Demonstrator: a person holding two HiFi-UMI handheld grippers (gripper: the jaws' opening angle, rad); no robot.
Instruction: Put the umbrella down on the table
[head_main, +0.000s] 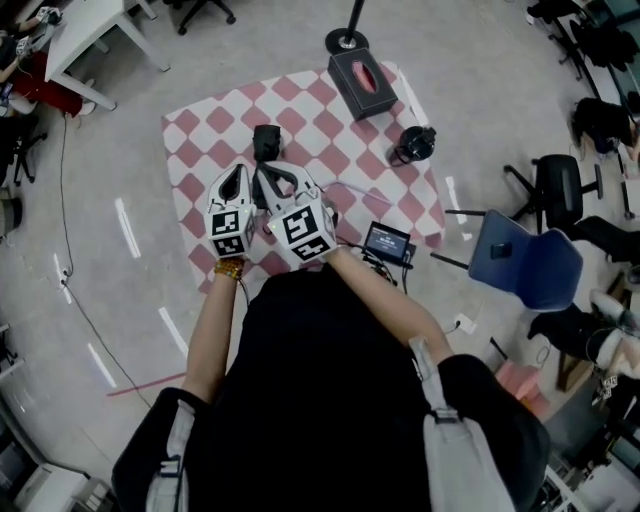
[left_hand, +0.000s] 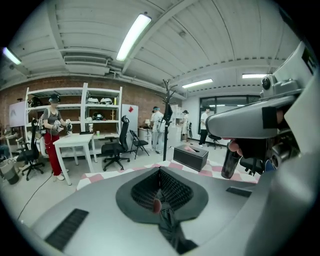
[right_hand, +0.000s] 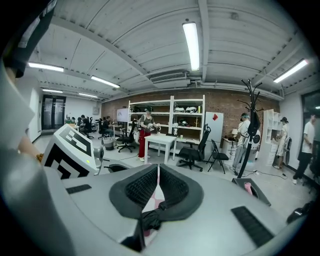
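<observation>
umbrella (head_main: 266, 142) pinched over the checked table (head_main: 200, 135)
your left gripper (left_hand: 159, 200) and right gripper (right_hand: 155, 197) sit side by side, each clamped tight on its dark cloth.

Just ahead of the fingertips (head_main: 284, 178), on the table (head_main: 200, 150), probably the umbrella (head_main: 267, 143); farther ahead, rightward, tissue box (head_main: 365, 82); off right, bottle (head_main: 413, 145); right and nearer, small screen (head_main: 387, 241).

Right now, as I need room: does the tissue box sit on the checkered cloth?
Yes, the tissue box lies on the checkered cloth at its far edge.
</observation>
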